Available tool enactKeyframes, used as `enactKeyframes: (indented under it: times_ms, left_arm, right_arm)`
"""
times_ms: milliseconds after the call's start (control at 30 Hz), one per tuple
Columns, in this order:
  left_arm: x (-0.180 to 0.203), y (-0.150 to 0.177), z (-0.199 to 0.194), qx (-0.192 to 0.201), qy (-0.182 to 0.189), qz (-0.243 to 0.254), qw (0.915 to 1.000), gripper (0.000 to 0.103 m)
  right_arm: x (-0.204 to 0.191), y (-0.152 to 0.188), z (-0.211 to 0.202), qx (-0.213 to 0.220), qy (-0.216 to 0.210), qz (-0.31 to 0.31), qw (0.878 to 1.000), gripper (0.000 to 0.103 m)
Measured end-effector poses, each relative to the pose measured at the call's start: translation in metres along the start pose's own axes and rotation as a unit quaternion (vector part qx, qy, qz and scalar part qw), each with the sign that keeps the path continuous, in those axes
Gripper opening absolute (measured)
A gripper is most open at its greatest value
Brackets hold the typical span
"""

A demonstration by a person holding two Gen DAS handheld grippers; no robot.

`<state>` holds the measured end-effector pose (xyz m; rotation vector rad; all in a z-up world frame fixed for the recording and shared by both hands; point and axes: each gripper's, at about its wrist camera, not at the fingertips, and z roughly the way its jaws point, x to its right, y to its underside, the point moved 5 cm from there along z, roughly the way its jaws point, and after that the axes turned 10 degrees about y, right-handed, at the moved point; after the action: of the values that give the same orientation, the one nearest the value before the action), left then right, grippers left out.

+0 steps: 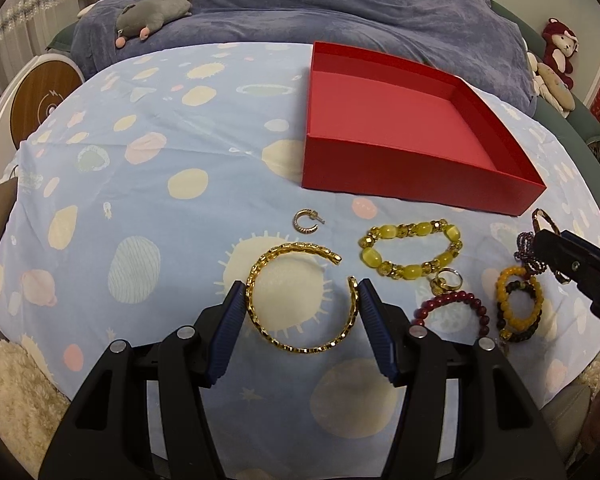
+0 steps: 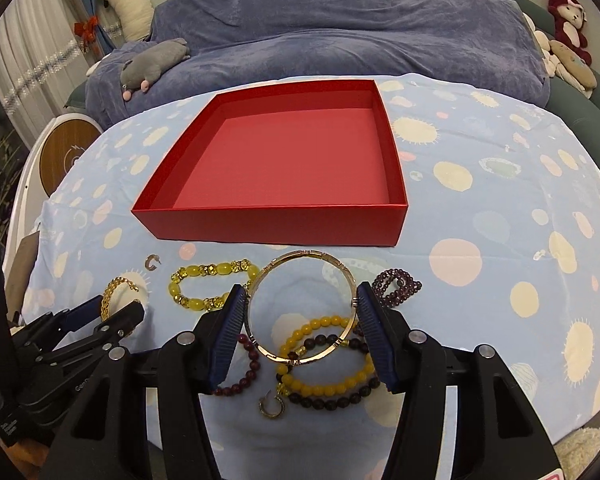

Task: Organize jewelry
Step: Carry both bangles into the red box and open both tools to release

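Jewelry is lying in a loose group on the planet-print cloth (image 1: 148,128), all of it in front of the red box (image 2: 276,224), which is sitting open with nothing visible inside.

Left gripper (image 1: 300,300): its two blue pads are pressing on opposite sides of the gold chain cuff (image 1: 300,346), which is lying flat on the cloth in front of the box's left corner. A small hoop earring (image 1: 306,221) is resting between the cuff and the box, apart from both.

Right gripper (image 2: 302,300): its pads are pinching the thin rose-gold bangle (image 2: 300,360) at its left and right edges. The bangle is sitting tilted, its far arc pointing toward the box's front wall, its near arc hanging above the other bracelets.

Positions relative to the box:
- Yellow-green bead bracelet (image 2: 214,284) is lying just in front of the front wall, left of the bangle.
- Purple bead bracelet (image 2: 398,282) is lying in front of the right corner.
- Amber bead bracelet (image 2: 328,388) is overlapping a dark bead bracelet (image 2: 332,402) under the bangle.
- Dark red bead bracelet (image 2: 248,368) is lying beside the left pad.
- A second hoop earring (image 2: 273,406) is lying farthest from the box.
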<state>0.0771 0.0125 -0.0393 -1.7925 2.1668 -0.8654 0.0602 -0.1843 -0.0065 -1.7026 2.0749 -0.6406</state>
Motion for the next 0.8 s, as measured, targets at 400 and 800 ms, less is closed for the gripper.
enactKeyframes:
  times_ms: [400,800]
  left_arm:
    - [0.012,-0.031,-0.035,0.023,0.007,0.011,0.9997,0.054]
    - [0.052,-0.172,0.004,0.050,0.053,0.074,0.9946,0.054]
  right_arm:
    - [0.024,0.002,-0.032,0.016,0.016,0.008,1.000,0.055]
    - [0.023,-0.125,0.015,0.046,-0.007,-0.003,0.999,0.055]
